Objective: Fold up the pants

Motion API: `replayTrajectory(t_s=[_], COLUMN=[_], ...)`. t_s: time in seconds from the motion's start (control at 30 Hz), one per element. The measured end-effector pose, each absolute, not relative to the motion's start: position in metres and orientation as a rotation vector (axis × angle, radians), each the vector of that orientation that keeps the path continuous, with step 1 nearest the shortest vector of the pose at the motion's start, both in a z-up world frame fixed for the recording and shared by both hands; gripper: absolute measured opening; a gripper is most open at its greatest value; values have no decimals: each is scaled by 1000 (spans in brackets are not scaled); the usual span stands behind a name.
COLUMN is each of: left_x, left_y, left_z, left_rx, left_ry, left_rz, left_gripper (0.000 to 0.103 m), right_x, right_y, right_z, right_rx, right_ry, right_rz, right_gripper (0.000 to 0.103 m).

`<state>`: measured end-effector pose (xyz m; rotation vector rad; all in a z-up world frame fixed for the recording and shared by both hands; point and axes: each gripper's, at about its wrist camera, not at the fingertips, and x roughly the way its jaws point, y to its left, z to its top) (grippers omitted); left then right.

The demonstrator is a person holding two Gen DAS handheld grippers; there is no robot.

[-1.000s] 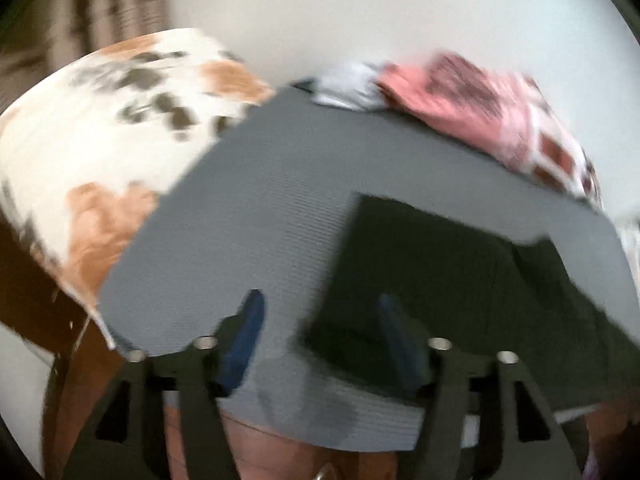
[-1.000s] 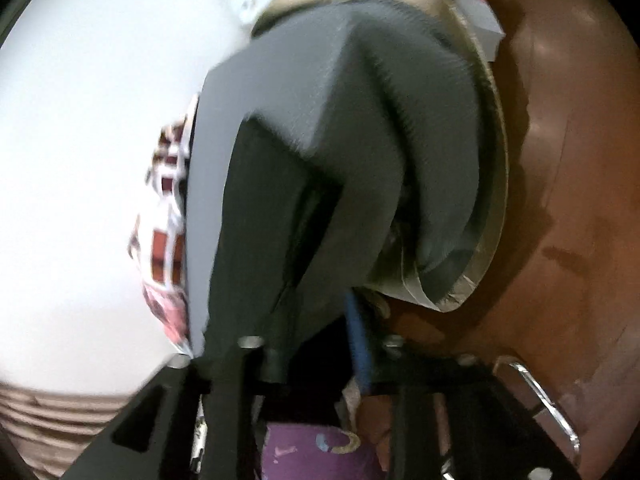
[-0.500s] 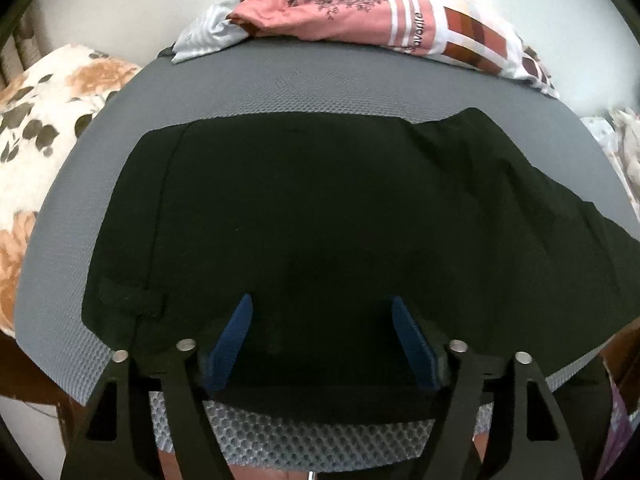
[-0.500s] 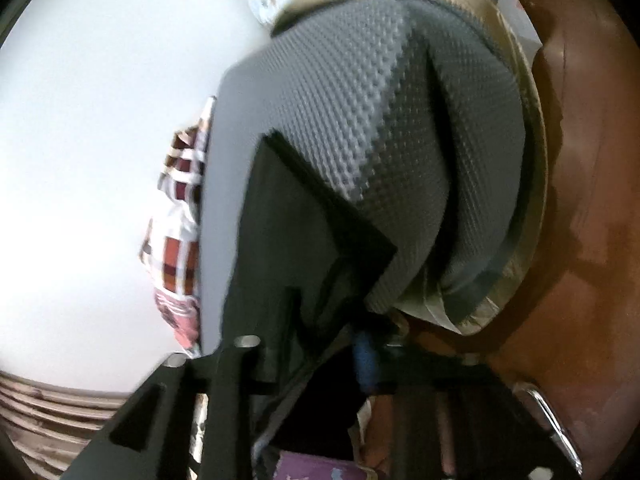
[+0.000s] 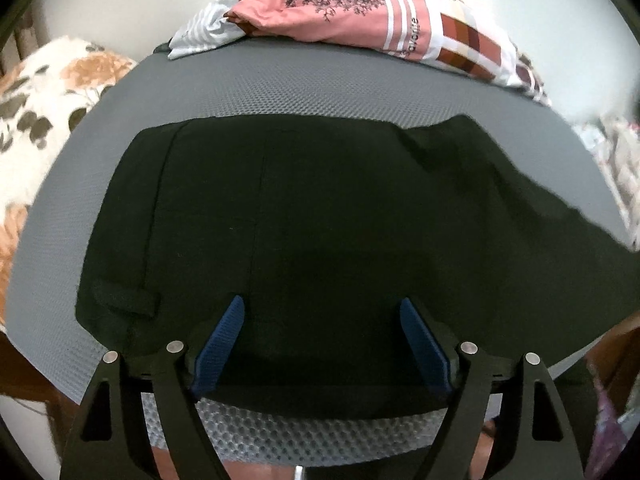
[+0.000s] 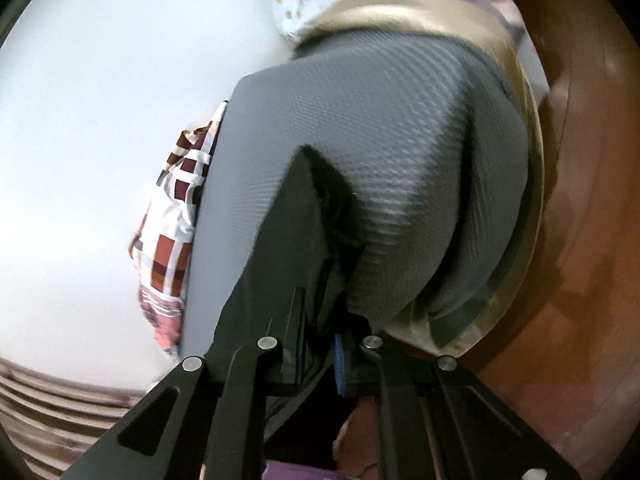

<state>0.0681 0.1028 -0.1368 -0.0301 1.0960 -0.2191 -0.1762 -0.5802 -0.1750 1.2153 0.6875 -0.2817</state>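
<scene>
the black, soft cloth pants (image 5: 320, 220) lie spread flat on the grey textured mesh mattress (image 5: 320, 92), one end trailing off towards the right edge. the left gripper (image 5: 320, 344) hangs over the near hem, its jaws having just been opening, blue pads (image 5: 218, 348) wide apart and gripping nothing. the right gripper (image 6: 320, 344), jaws just closing, is clenched on a bunched edge of the pants. the fabric looks light and limp, likely to sag; pinch the hems or corners.
</scene>
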Motion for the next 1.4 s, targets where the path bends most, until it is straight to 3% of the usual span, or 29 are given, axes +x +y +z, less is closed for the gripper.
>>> replayTrajectory(t_s=[0.37, 0.77, 1.23, 1.4], left_x=[63, 57, 55, 53], left_y=[87, 65, 56, 53], left_z=[-131, -136, -139, -141], left_rx=[-41, 19, 47, 62], left_ry=[1092, 1118, 1119, 1121], left_rz=[-297, -342, -361, -365], left_gripper=[81, 81, 82, 86], right_x=[-85, -4, -14, -11], right_y=[-466, -283, -226, -219], right_z=[-82, -137, -143, -144], right_rx=[934, 661, 326, 301], right_ry=[709, 965, 1026, 1030], right_rz=[-15, 258, 263, 280], right_gripper=[11, 10, 11, 18])
